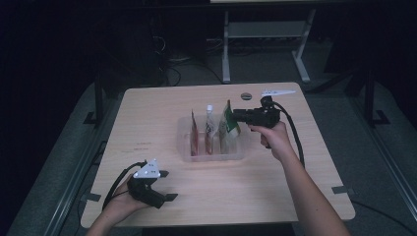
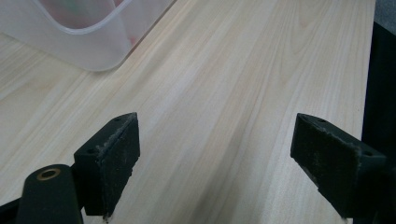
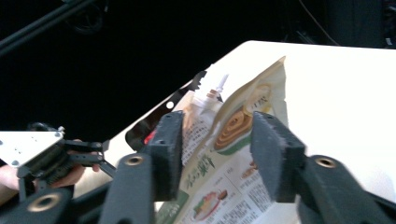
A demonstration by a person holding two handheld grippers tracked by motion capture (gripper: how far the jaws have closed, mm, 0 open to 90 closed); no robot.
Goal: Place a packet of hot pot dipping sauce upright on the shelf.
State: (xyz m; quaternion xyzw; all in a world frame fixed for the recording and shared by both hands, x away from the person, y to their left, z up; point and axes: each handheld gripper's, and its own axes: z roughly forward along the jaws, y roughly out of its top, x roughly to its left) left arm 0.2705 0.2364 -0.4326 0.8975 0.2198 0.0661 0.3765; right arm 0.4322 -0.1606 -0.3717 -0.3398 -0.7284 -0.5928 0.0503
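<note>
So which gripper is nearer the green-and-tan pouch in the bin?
Right. The right gripper has the green-and-tan pouch between its parted jaws; the left gripper rests near the table's front edge, well short of the bin.

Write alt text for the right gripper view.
The right gripper has its two black fingers spread either side of a green and tan food pouch, not pressing it. A white spouted pouch stands behind it, and the left gripper shows farther off.
</note>
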